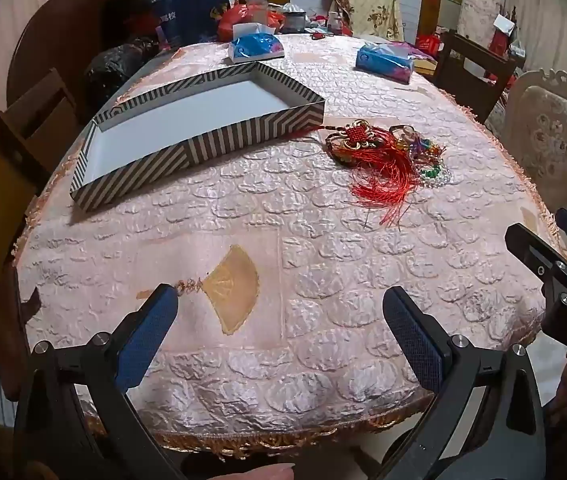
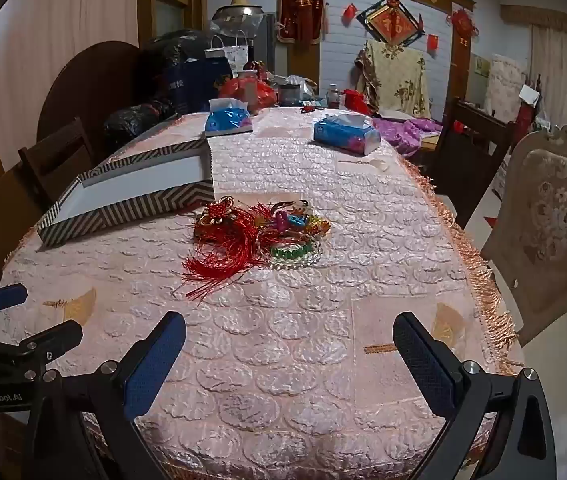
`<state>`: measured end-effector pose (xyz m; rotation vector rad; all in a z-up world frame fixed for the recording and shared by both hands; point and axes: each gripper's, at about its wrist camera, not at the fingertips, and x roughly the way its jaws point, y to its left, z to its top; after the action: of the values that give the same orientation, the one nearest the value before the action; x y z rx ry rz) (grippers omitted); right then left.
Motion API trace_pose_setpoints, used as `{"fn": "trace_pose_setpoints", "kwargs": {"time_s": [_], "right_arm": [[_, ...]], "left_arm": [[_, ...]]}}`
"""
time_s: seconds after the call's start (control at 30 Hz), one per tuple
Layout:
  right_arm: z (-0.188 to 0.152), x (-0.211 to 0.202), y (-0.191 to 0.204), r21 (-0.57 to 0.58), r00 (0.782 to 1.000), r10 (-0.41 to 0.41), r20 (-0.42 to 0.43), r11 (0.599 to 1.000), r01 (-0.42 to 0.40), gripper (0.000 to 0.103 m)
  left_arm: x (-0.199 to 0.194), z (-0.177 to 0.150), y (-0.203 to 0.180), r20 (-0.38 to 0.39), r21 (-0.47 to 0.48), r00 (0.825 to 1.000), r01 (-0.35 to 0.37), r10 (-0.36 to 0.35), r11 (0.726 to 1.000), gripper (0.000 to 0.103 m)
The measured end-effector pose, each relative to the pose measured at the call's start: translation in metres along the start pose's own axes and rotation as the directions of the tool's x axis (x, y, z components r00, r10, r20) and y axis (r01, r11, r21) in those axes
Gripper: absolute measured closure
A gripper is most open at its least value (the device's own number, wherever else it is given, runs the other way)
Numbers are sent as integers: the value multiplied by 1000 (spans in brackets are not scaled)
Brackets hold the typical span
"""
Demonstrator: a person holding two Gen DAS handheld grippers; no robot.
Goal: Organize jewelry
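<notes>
A pile of jewelry [image 1: 395, 152] [image 2: 259, 232] lies on the pink tablecloth: a red knot ornament with long tassels [image 2: 219, 240], bead bracelets [image 2: 295, 254] and coloured charms. Left of the pile stands a shallow striped box [image 1: 219, 148] [image 2: 131, 210] with a white inside that holds nothing I can see. My left gripper [image 1: 279, 320] is open over the near part of the table, well short of the pile. My right gripper [image 2: 289, 348] is open too, nearer the pile, with nothing between its fingers. Each gripper shows at the edge of the other's view.
Two tissue packs [image 1: 257, 48] [image 1: 385, 62] lie at the far side of the table [image 1: 323, 280]. Bags and clutter crowd the far end. Wooden chairs [image 1: 23, 152] stand at the left, an upholstered chair [image 2: 551, 232] at the right. The fringed table edge runs close below both grippers.
</notes>
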<state>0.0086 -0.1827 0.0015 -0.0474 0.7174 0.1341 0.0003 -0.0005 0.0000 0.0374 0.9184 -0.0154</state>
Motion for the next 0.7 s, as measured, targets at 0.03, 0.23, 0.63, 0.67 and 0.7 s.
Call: {"fn": "trace_pose_setpoints", "kwargs": {"time_s": [0.03,0.23,0.63,0.67,0.7], "right_arm": [[0,0,1,3,1000,1,0,1000,-1,0],[1,-2,-6,34,1000,24,10,999,-25,0],[0,3,-2,15,1000,11,-10,1000,-11,0],[0,3,-2,14,1000,12,-9,1000,-12,0],[0,3,-2,13,1000,13,-11,1000,-13,0]], "left_arm": [[0,0,-1,1,2,1000,0,0,1000,0],[2,-4,6,13,-11,1000,20,-20,1000,0],[2,-2,-2,5,6,1000,0,0,1000,0],[2,-2,-2,3,6,1000,-1,1,1000,0],[3,-2,-2,2,7,1000,-3,3,1000,0]]}}
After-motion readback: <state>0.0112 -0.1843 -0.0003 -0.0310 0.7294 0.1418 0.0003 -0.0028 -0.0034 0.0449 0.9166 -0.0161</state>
